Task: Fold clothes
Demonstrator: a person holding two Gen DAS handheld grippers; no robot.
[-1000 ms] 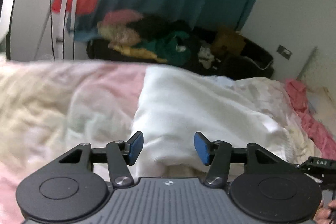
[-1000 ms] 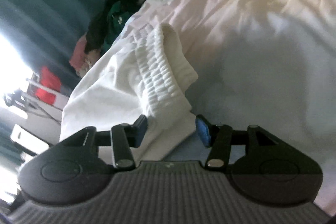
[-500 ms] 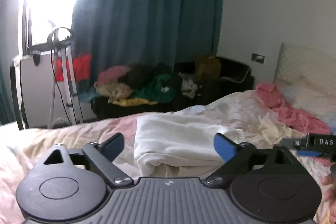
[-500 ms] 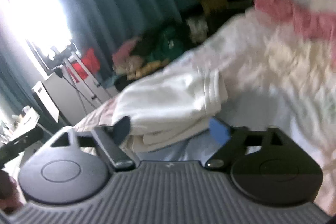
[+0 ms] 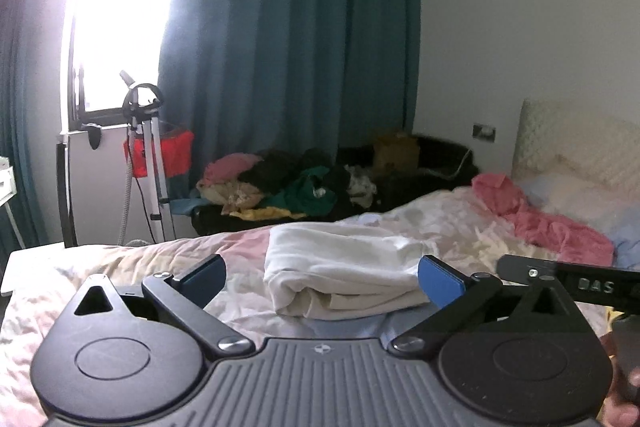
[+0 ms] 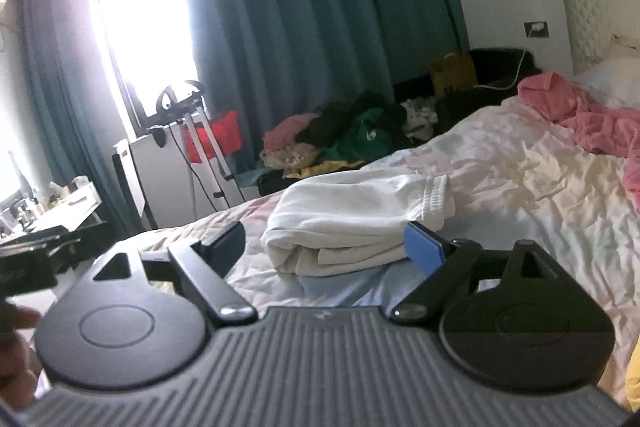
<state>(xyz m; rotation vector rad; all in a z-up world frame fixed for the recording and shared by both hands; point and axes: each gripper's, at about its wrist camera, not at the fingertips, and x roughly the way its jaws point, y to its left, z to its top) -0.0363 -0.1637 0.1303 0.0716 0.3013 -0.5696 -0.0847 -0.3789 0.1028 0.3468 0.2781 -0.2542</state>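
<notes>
A white garment (image 5: 344,263) lies folded in a thick stack on the bed; in the right wrist view (image 6: 360,215) its ribbed elastic waistband faces right. My left gripper (image 5: 322,281) is open and empty, held back from the stack, which shows between its fingers. My right gripper (image 6: 324,247) is open and empty, also drawn back from the stack. The right gripper's body shows at the right edge of the left wrist view (image 5: 572,279).
The bed (image 6: 520,179) has a crumpled pale pink and cream cover. A pink garment (image 6: 584,115) lies near the pillows and headboard. A pile of mixed clothes (image 5: 296,187) sits beyond the bed under teal curtains. A tripod (image 5: 148,163) stands by the window.
Both grippers opened wide, let go of the white garment and pulled back and up from it. The folded stack now lies free on the bed.
</notes>
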